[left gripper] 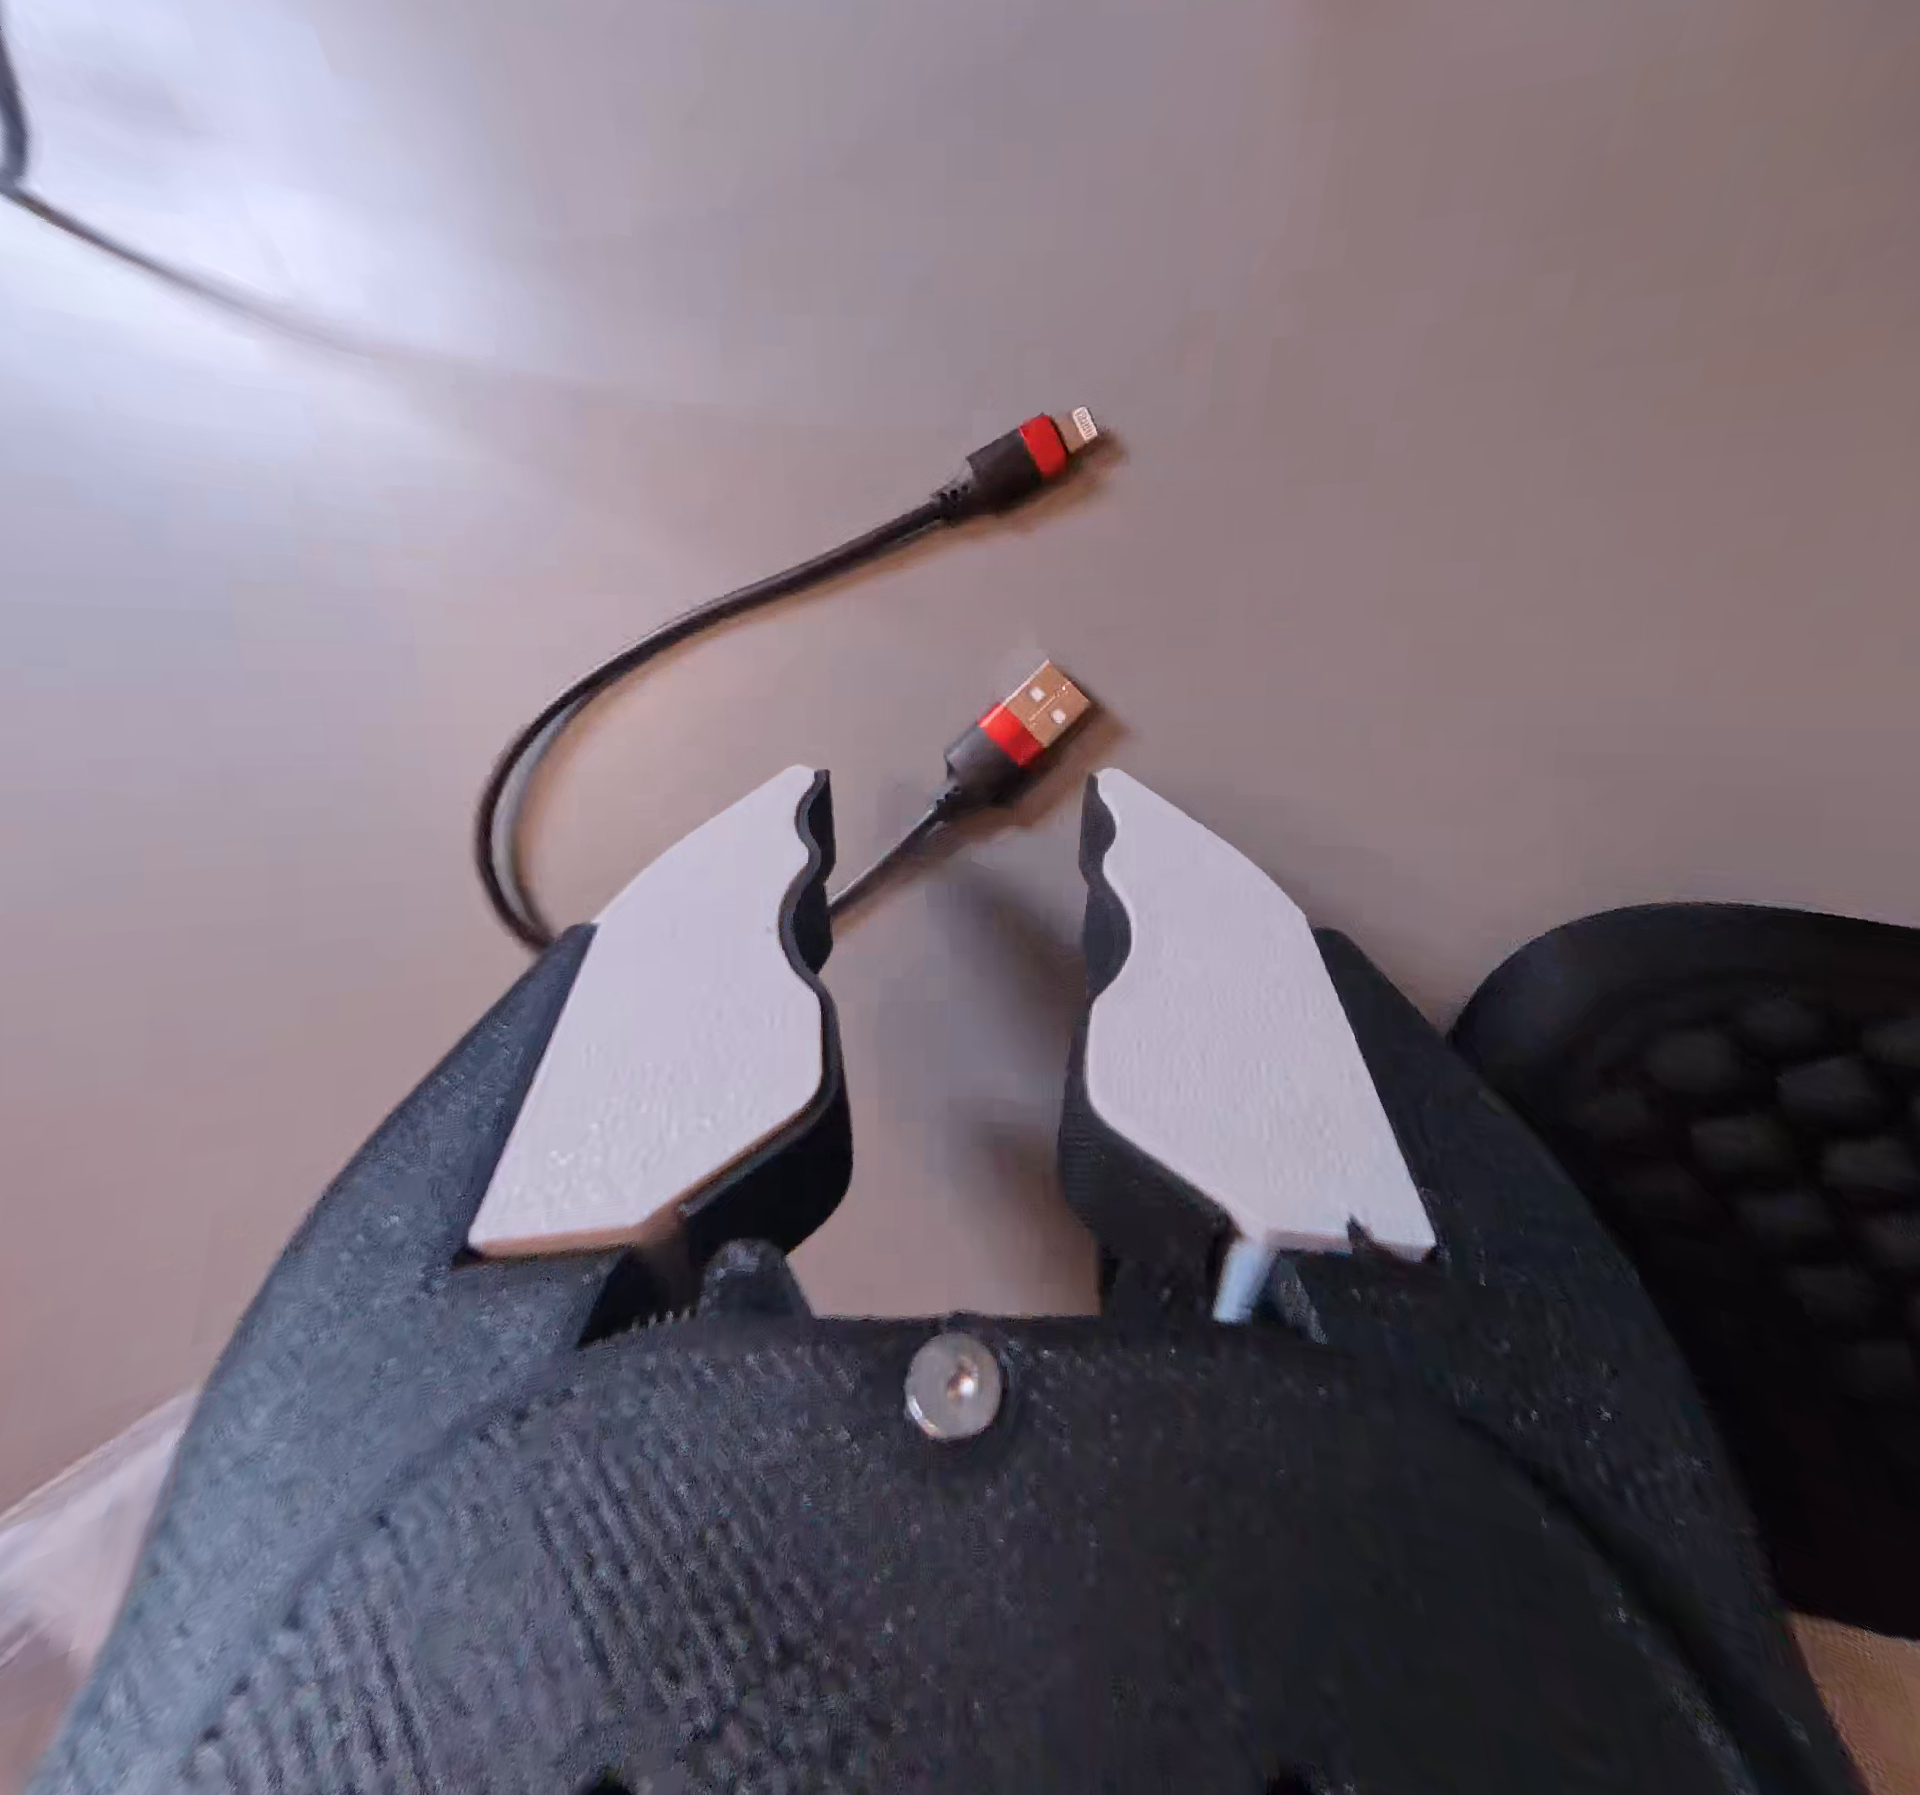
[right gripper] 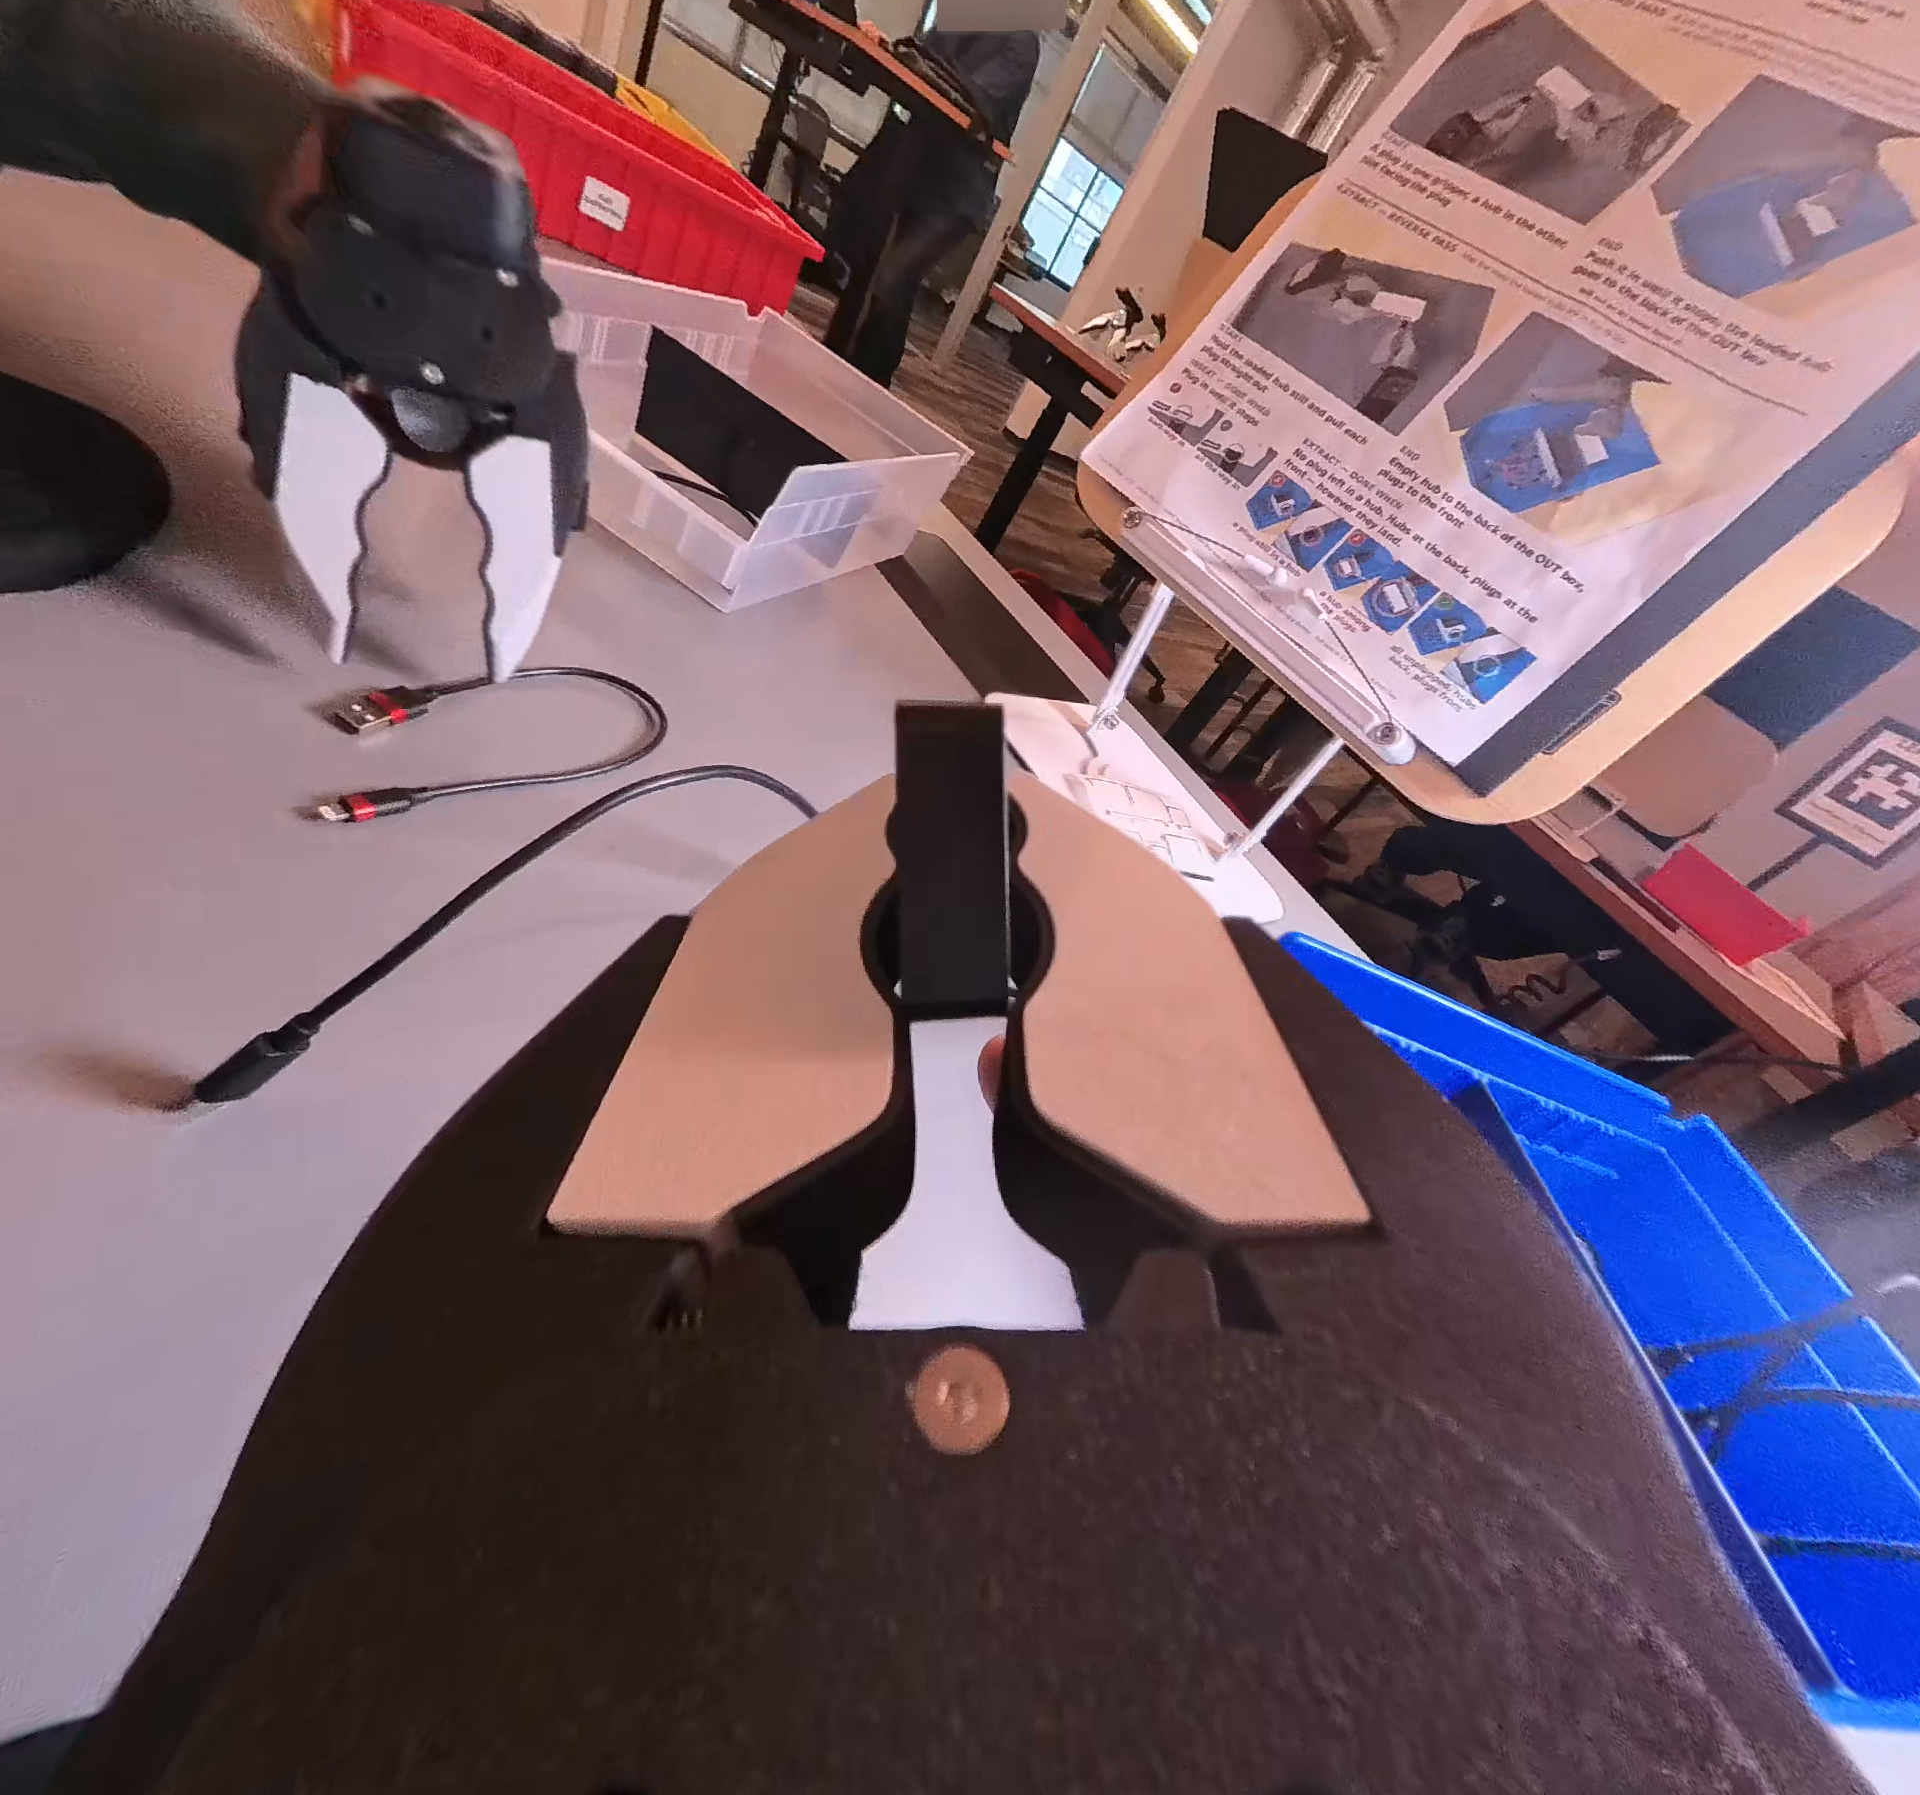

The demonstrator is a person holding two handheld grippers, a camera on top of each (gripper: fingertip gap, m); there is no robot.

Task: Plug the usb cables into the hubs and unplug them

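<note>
Hub (right gripper: 954,852) is clamped upright in right tongs (right gripper: 951,810), presented for plugging; left tongs (left gripper: 956,789), parted and empty, are lowered astride the cable (left gripper: 914,841) behind its plug (left gripper: 1023,725).

Black tongs (left gripper: 956,789), pale wavy-edged fingers (left gripper: 686,1018)

We count two grippers (right gripper: 416,654) (right gripper: 951,810), one hub (right gripper: 951,872), two cables (right gripper: 582,696) (right gripper: 499,883), three bins (right gripper: 582,135) (right gripper: 831,519) (right gripper: 1662,1226) and one instruction board (right gripper: 1558,343).
</note>
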